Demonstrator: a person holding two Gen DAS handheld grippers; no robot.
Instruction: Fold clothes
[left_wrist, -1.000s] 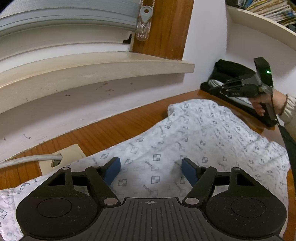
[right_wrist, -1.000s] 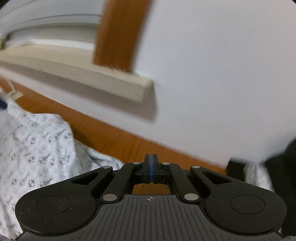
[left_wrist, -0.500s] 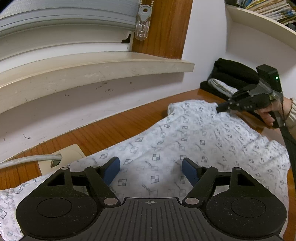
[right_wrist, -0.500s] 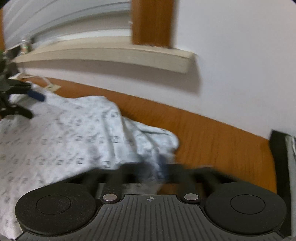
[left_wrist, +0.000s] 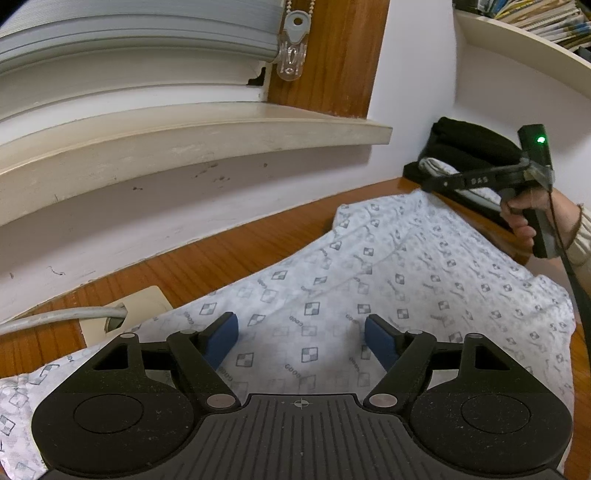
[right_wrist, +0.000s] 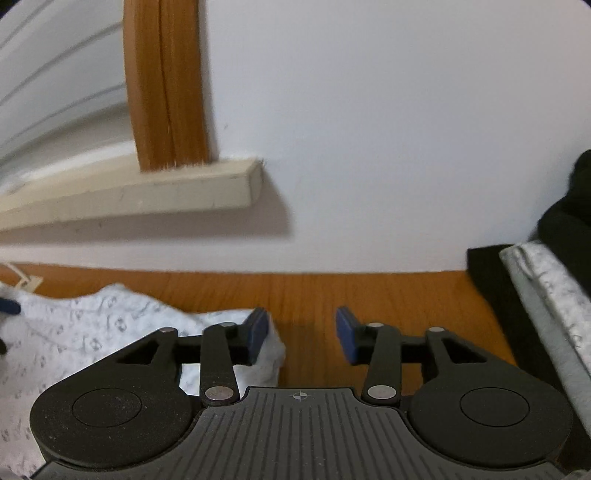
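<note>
Mid-fold on white square-patterned cotton garment (left_wrist: 388, 280): left gripper (left_wrist: 301, 338) wide above it, right gripper (right_wrist: 301, 334) opening, empty, at two o'clock; next, pinching that corner.

The patterned garment (left_wrist: 369, 280) is cut off at the left and bottom edges and partly hidden behind the left gripper (left_wrist: 301, 338); the folded pile (right_wrist: 546, 280) at the table's right end is cut by the right edge; the window frame (right_wrist: 166, 85) is blurred; the printed lettering is too small to be read.
</note>
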